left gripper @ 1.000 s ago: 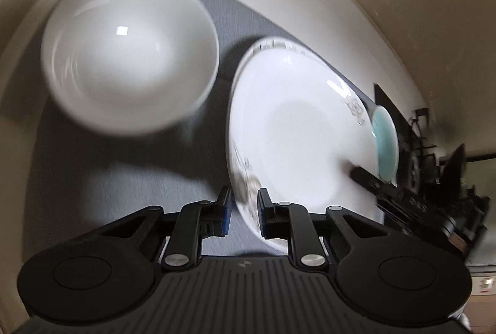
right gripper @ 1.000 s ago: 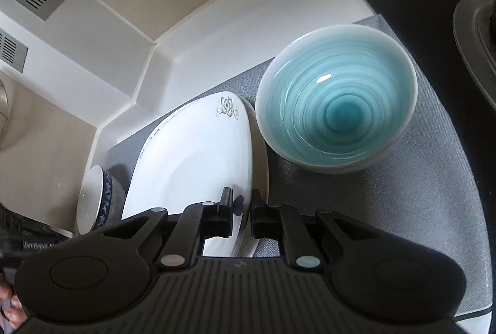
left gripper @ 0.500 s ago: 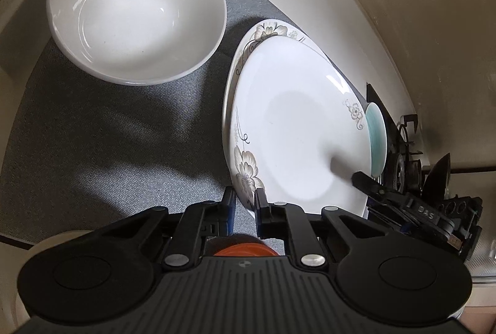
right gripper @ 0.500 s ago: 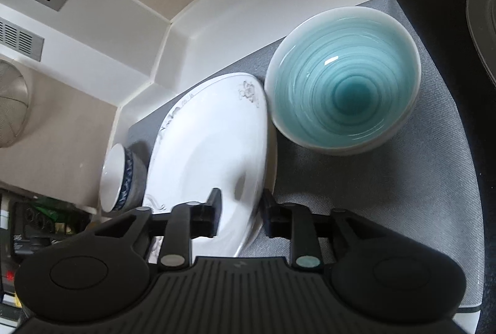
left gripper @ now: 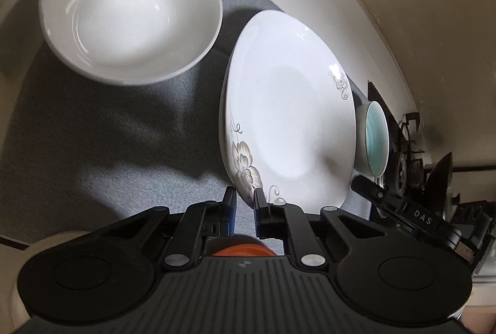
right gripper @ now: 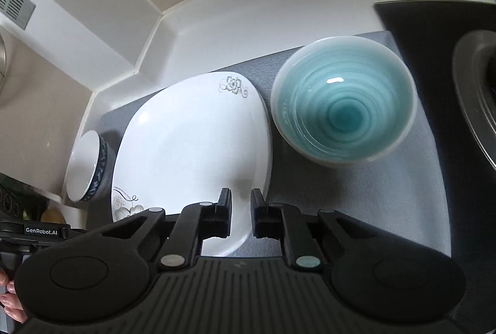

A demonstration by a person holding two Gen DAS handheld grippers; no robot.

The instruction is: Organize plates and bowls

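Observation:
A white flower-printed plate lies on the grey mat; another plate seems to lie under it, hidden now. My left gripper has its jaws close together around the plate's near rim. A white bowl sits left of it. In the right wrist view the same plate lies between a blue-patterned white bowl and a teal bowl. My right gripper is slightly open over the plate's right rim, holding nothing.
A black stove top with a metal pan lies right of the mat. White counter ledge and wall run behind. The right gripper's body shows at the right of the left wrist view.
The top plate has settled squarely on the one below, hiding it. My right gripper opened, let go of the rim and has narrowed again. The left gripper stays on the near rim.

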